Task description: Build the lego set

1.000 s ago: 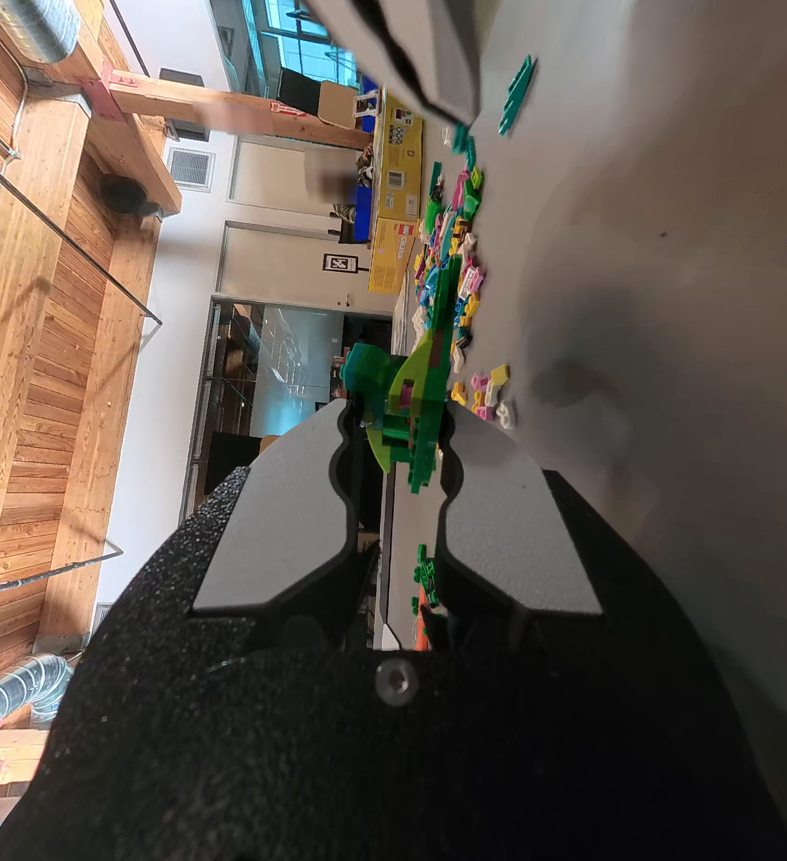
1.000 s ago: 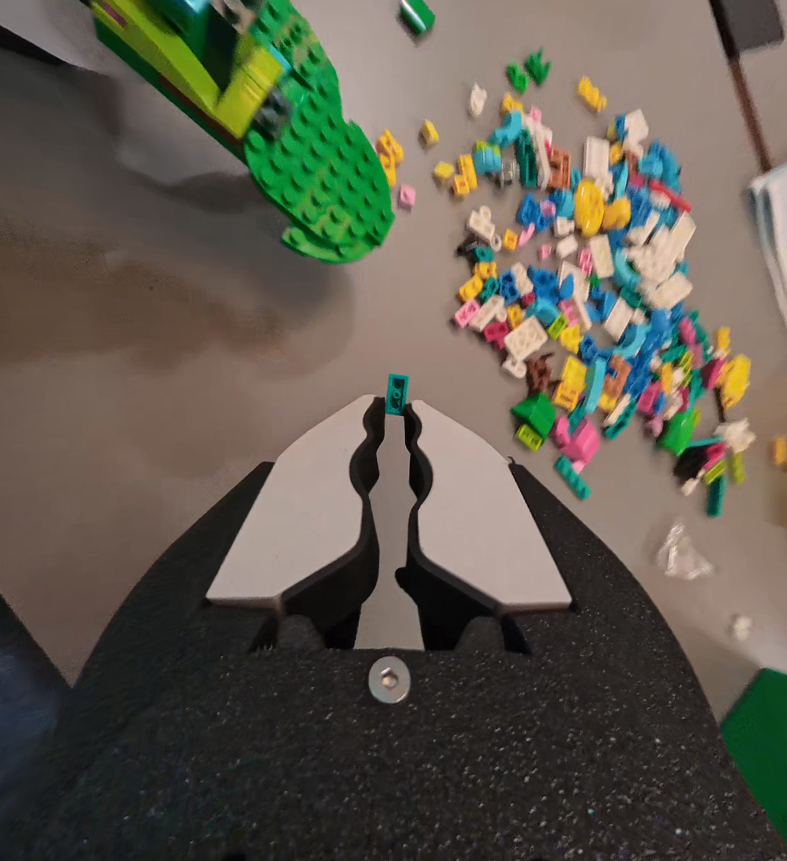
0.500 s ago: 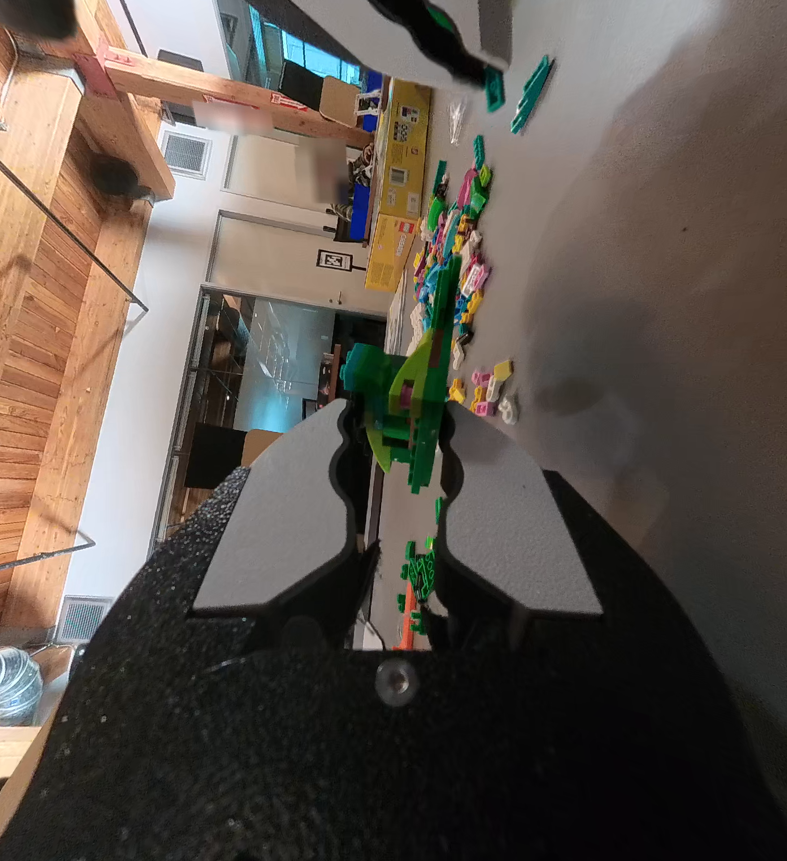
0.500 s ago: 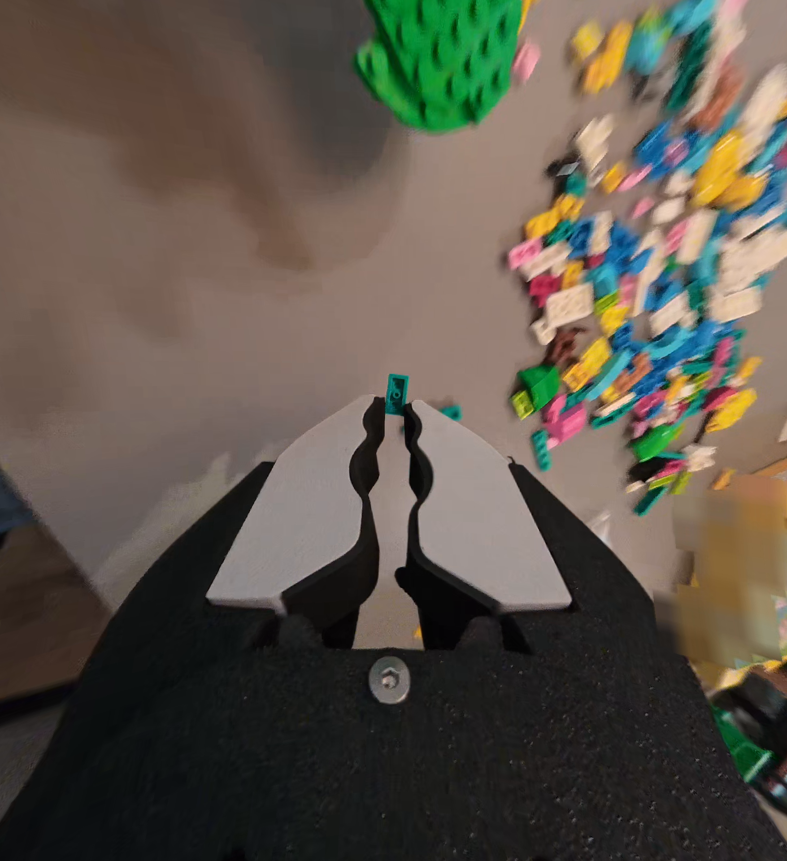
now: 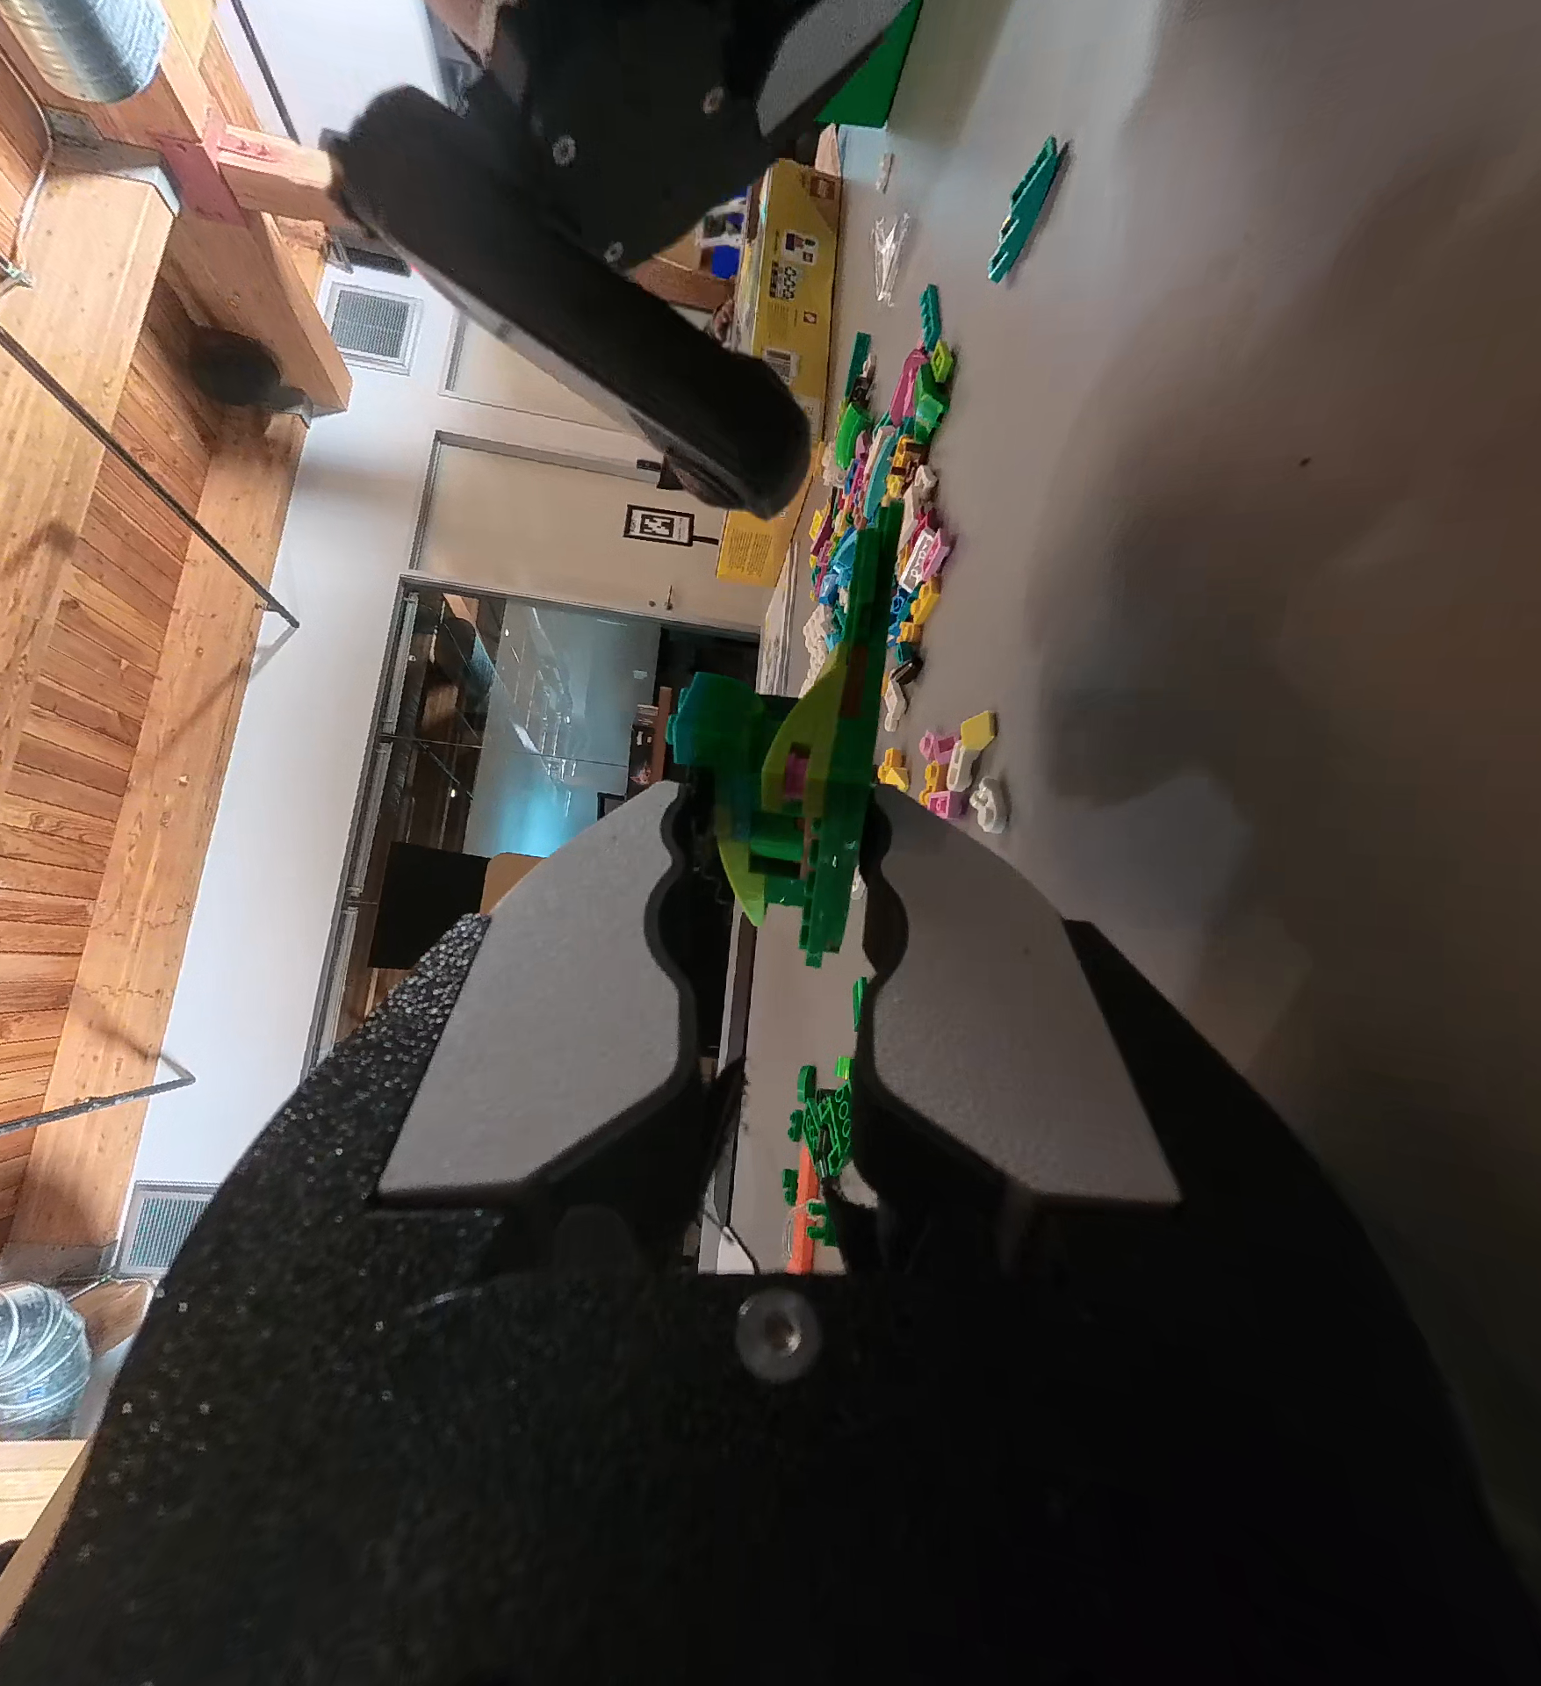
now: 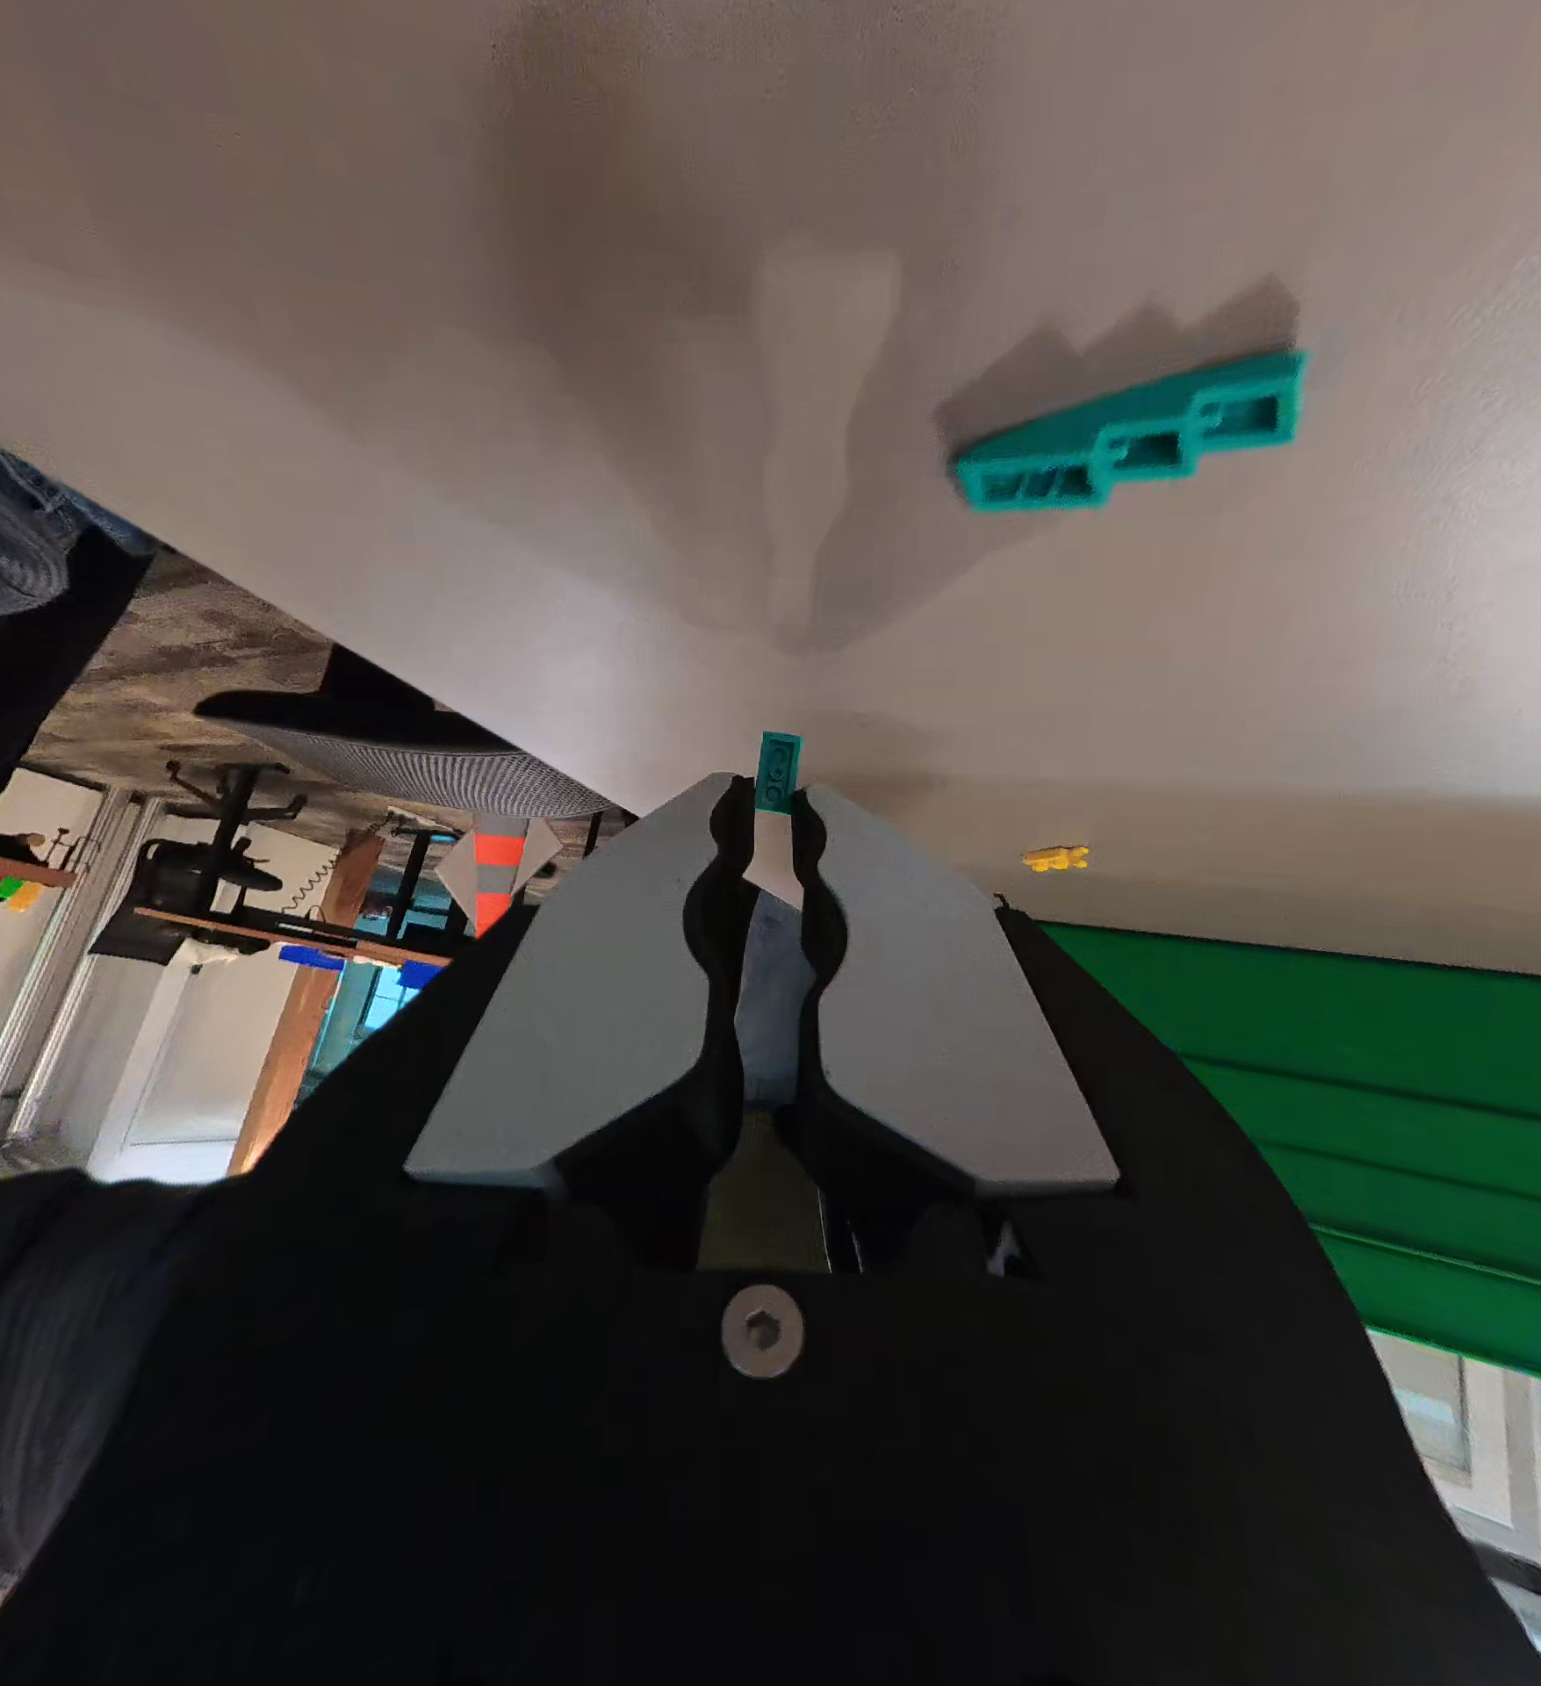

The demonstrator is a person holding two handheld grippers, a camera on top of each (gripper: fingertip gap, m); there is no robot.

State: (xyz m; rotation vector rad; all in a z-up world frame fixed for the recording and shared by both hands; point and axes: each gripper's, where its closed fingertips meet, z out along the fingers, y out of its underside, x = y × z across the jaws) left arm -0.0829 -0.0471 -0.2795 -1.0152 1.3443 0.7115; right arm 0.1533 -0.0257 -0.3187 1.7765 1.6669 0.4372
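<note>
My left gripper (image 5: 775,821) is shut on the green lego build (image 5: 826,803), a green plate with lime and dark green bricks, held on edge above the grey table (image 5: 1295,456). My right gripper (image 6: 775,796) is shut on a small teal plate (image 6: 778,771) that sticks out past its tips, just above the table (image 6: 566,274). The right gripper's black body (image 5: 602,201) shows at the top of the left wrist view. A teal stepped piece (image 6: 1131,438) lies on the table beyond the right gripper, and also shows in the left wrist view (image 5: 1026,219).
A pile of loose coloured bricks (image 5: 894,511) lies past the build. A yellow box (image 5: 794,265) stands at the table's far end. A large green baseplate (image 6: 1387,1095) is at the right of the right gripper. A small yellow piece (image 6: 1054,858) lies near it. My right fingertips sit around 25 cm from my left ones. The teal stepped piece (image 6: 1131,438) is closer to my right gripper, around 8 cm from its tips; the left tips are 20 cm off.
My right gripper has swung away from the brick pile and the build, carrying the teal plate, and now points at the teal stepped piece near the table edge. The left gripper holds the build steady.
</note>
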